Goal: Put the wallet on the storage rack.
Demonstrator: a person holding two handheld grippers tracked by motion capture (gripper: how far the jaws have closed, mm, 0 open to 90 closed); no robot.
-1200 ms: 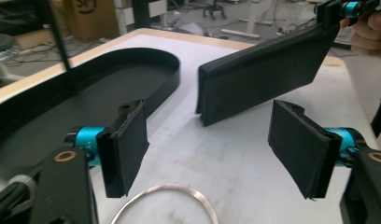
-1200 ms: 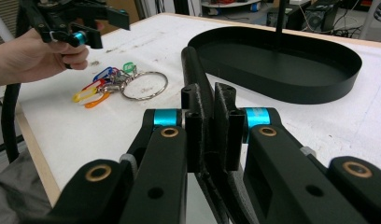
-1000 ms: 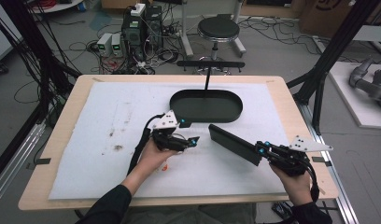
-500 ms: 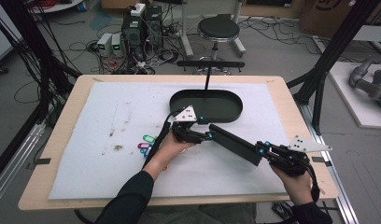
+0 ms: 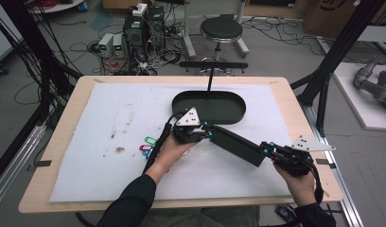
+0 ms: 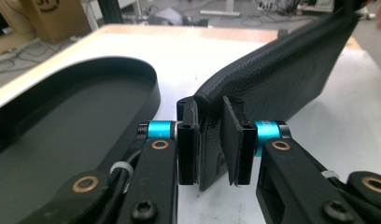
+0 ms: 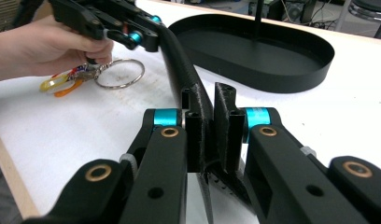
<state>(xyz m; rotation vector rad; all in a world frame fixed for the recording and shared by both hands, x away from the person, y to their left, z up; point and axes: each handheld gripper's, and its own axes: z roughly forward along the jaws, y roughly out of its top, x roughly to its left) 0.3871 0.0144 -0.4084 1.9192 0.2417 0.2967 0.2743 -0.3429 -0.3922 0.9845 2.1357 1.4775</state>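
Note:
A long black textured case (image 5: pixel 236 144) hangs just above the white mat, held at both ends. My left gripper (image 5: pixel 209 132) grips its upper-left end. Its jaws have just been closing, and in the left gripper view the pads (image 6: pixel 188 149) press the folded edge of the case (image 6: pixel 282 79) from both sides. My right gripper (image 5: pixel 266 149) is shut on the lower-right end, and its pads (image 7: pixel 198 135) pinch the case (image 7: pixel 179 56) in the right gripper view. My left gripper (image 7: pixel 142 37) appears farther off there.
A black oval tray (image 5: pixel 181 111) with a thin T-shaped post (image 5: pixel 211 75) stands just behind the case. A key ring with coloured clips (image 5: pixel 146 144) lies on the mat by the left wrist. The table's front edge is near the right hand.
The left hand moved right, away from the coloured clips, to the case's free end and its jaws closed there. The clips now lie uncovered. The right hand stayed put.

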